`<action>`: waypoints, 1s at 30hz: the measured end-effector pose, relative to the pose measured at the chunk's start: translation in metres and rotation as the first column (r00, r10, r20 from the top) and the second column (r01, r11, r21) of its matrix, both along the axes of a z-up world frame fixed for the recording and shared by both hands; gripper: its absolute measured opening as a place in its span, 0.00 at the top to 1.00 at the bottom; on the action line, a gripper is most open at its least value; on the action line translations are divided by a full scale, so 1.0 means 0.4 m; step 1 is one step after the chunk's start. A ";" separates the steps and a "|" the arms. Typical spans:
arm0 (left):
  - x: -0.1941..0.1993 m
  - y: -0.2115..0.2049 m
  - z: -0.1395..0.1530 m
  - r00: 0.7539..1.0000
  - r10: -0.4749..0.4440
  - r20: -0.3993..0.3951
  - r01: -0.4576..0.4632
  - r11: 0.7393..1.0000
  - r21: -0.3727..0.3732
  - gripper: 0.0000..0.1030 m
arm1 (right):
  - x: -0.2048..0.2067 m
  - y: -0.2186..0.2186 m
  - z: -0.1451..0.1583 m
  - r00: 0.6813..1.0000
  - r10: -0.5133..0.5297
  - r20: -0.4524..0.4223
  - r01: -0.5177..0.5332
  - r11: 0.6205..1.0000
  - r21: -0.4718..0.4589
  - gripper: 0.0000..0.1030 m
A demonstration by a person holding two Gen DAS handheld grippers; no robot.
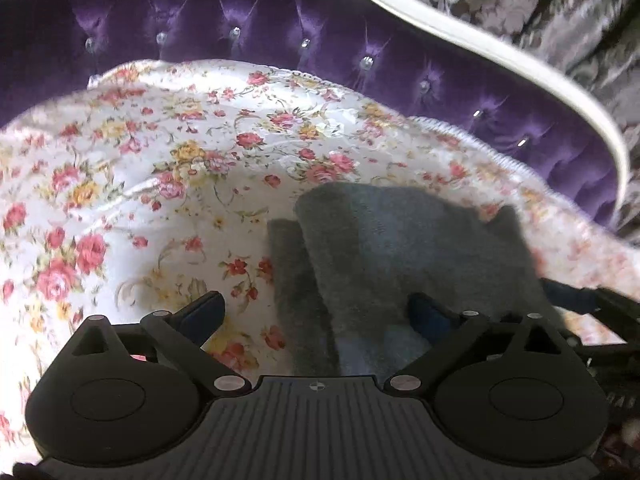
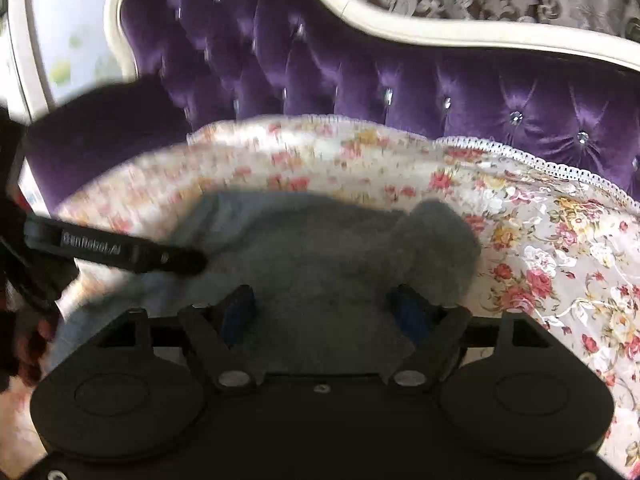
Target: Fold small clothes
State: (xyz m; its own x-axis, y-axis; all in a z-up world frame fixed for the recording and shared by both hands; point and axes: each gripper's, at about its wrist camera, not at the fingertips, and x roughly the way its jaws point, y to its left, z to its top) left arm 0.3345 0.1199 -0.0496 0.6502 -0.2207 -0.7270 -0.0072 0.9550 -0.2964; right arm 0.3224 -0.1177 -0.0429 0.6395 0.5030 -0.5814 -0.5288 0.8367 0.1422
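The left gripper (image 1: 316,312) stands with jaws wide apart, gripping nothing, above the grey fleece garment (image 1: 392,248) at lower centre of its view. The right gripper (image 2: 322,306) is also spread, the same garment (image 2: 320,264) lying loose between its fingers. The garment rests on a floral bedspread (image 1: 160,168), with a purple tufted headboard (image 2: 360,72) across the top.

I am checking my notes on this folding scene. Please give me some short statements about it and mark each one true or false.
1. The grey garment lies on a floral cover. True.
2. The left gripper is clamped shut on the garment. False: its jaws stand wide open.
3. The sofa back is purple and tufted. True.
4. The right gripper is shut. False: it is open over the garment.
5. The garment is red. False: it is grey.
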 end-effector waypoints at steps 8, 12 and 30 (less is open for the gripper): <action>-0.117 0.037 0.050 0.995 -0.097 0.030 0.099 0.992 -0.072 0.02 | -0.016 -0.198 0.027 0.992 -0.072 -0.099 0.098 0.953 0.286 0.11; -0.153 0.016 0.030 0.986 -0.165 -0.003 0.164 0.978 -0.132 0.00 | -0.001 -0.238 -0.008 0.983 -0.079 -0.168 0.129 0.941 0.312 0.10; -0.082 -0.078 -0.048 0.966 -0.258 -0.021 0.245 0.937 -0.250 0.01 | 0.097 -0.187 -0.120 0.951 0.033 -0.308 0.122 0.873 0.472 0.08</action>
State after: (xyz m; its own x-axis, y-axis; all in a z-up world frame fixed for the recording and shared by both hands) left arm 0.3015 0.0887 -0.0689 0.5127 -0.5462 -0.6624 0.2018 0.8266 -0.5254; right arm 0.3612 -0.1926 -0.0908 0.5042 0.7431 -0.4401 -0.3602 0.6441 0.6748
